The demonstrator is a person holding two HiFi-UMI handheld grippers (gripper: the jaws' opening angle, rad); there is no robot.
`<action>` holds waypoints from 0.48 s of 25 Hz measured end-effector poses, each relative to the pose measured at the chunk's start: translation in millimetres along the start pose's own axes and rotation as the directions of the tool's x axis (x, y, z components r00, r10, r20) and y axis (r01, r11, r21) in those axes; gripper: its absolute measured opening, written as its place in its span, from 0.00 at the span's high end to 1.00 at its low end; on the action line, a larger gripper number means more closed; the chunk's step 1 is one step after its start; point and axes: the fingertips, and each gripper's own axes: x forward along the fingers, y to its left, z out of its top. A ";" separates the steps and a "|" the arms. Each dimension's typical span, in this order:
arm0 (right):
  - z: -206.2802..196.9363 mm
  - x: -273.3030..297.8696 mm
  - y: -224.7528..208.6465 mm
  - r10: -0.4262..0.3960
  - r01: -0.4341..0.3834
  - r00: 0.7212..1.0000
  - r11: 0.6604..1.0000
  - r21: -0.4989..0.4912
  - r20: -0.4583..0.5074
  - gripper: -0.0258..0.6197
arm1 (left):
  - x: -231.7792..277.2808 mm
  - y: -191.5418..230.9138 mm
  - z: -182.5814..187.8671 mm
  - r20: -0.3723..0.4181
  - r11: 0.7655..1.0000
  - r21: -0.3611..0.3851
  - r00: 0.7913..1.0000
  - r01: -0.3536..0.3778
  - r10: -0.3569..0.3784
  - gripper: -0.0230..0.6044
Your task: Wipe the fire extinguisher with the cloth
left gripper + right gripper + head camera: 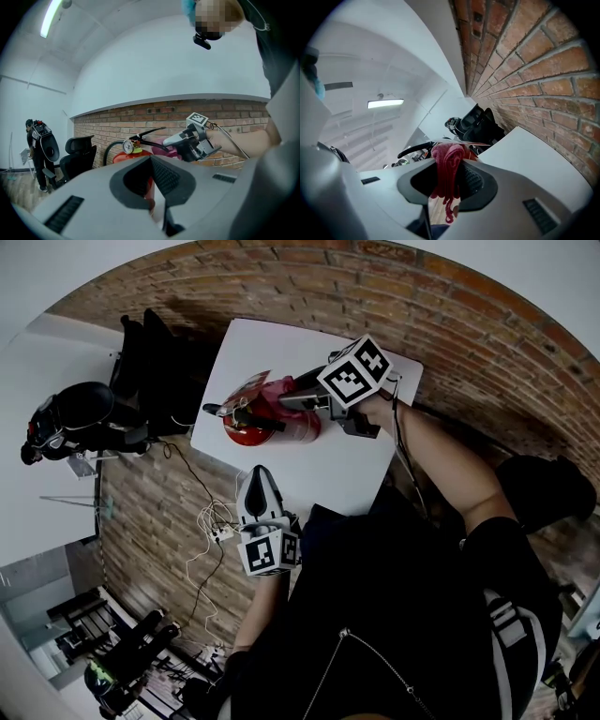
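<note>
A red fire extinguisher (251, 424) lies on its side on the white table (337, 470), with its black handle and gauge (127, 146) towards the left. My right gripper (289, 397) is shut on a pink cloth (446, 174) and holds it against the top of the extinguisher body. The cloth bunches between the jaws and hangs down from them. My left gripper (257, 474) hovers over the table's near edge, a short way from the extinguisher, with its jaws closed together and nothing in them. The left gripper view shows the extinguisher (136, 157) just beyond its tips and the right gripper (190, 140) behind.
A brick wall (450, 324) runs behind the table. Black office chairs (150, 357) stand past the table's left end. A person with a helmet and a pack (70, 423) stands further left. White cables (214, 521) lie on the floor below the table edge.
</note>
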 end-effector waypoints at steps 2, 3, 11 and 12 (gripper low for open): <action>-3.0 -5.7 -3.9 0.007 -0.007 1.000 1.000 0.020 0.030 0.78 | 1.5 -0.5 -2.2 -0.006 1.000 0.003 1.000 0.005 -0.005 0.95; -6.0 -9.1 -8.3 0.006 -0.008 0.999 0.999 0.035 0.044 0.78 | 2.2 -0.6 -3.6 -0.010 1.000 0.004 1.000 0.008 -0.008 0.95; -75.8 -26.0 -92.1 -0.139 0.139 0.990 0.973 0.182 -0.013 0.78 | 7.8 0.4 -11.0 -0.043 0.999 0.018 0.999 0.027 -0.027 0.95; -87.1 -24.0 -103.2 -0.153 0.156 0.988 0.968 0.195 -0.034 0.78 | 8.0 0.3 -11.5 -0.046 0.999 0.021 0.999 0.029 -0.028 0.95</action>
